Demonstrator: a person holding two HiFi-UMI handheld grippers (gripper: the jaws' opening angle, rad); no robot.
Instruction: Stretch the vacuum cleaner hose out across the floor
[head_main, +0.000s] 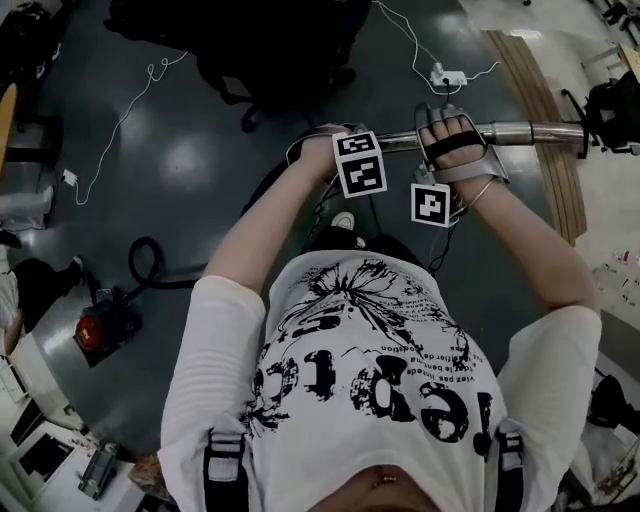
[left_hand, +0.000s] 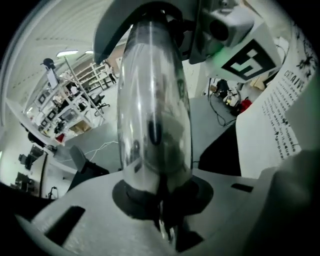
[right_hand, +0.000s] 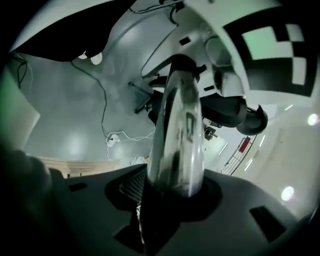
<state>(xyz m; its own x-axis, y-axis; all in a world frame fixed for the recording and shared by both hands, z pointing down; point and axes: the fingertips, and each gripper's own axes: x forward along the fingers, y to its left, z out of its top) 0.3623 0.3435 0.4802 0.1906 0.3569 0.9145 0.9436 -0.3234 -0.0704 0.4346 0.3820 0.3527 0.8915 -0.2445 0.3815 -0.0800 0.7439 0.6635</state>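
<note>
A chrome vacuum tube (head_main: 535, 132) is held level in front of the person, its free end pointing right. My left gripper (head_main: 362, 150) is shut on the tube (left_hand: 155, 115), which stands straight up between its jaws in the left gripper view. My right gripper (head_main: 452, 140) sits further right on the same tube (right_hand: 177, 140). Its jaws stand wide around the tube, and a ribbed pad (right_hand: 131, 186) shows bare beside it. The black hose (head_main: 145, 262) curls on the floor at the left, next to the vacuum canister (head_main: 100, 328).
A black office chair base (head_main: 270, 70) stands ahead. A white cable (head_main: 120, 125) trails over the dark floor at the left, and a white power strip (head_main: 448, 76) lies ahead. A wooden strip (head_main: 545, 110) runs along the right. Clutter lines the left and right edges.
</note>
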